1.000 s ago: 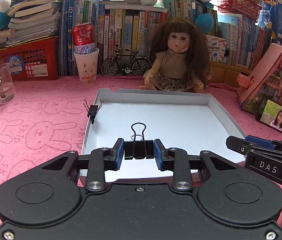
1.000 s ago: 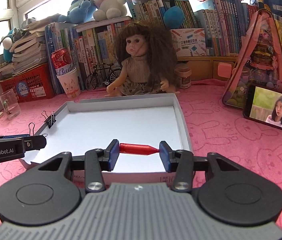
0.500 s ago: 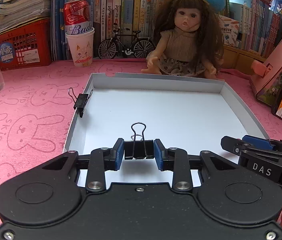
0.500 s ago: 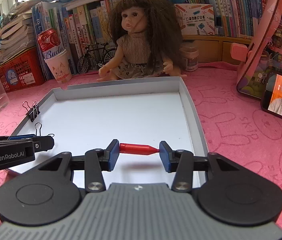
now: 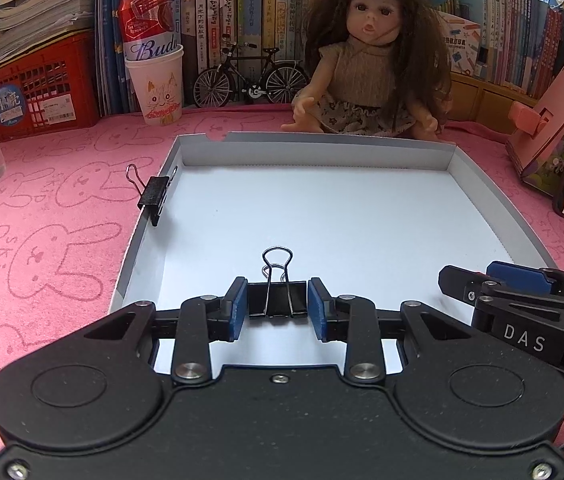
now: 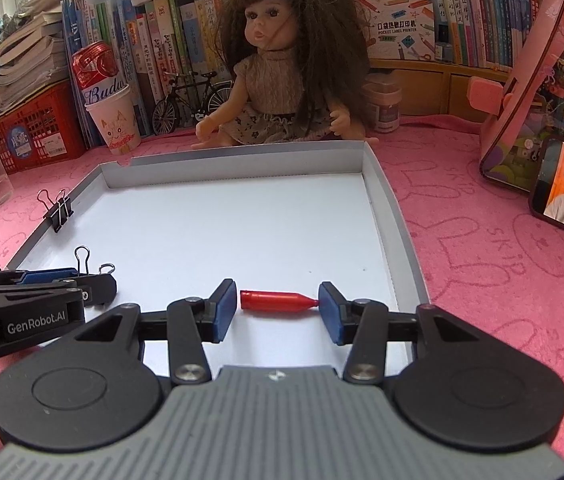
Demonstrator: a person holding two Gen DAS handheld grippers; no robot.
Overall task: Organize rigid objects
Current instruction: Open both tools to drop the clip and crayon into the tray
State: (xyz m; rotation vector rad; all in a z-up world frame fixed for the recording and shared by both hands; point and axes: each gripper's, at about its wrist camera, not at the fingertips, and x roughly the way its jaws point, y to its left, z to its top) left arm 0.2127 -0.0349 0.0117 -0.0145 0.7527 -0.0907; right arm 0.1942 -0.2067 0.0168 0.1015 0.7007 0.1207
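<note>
Releasing step, both items going down into the white tray (image 5: 493,200). Near front-left corner: left gripper (image 5: 278,308) jaws just opening, barely slackened around black binder clip (image 5: 278,300), grip uncertain. Toward front-right edge: right gripper (image 6: 278,308) let go, jaws just opening, gap showing beside the red bullet-shaped piece (image 6: 276,301) lying on the floor. Next: widen fully, back away without nudging. Compared with a second back, tray nearer, red piece no longer pinched.
</note>
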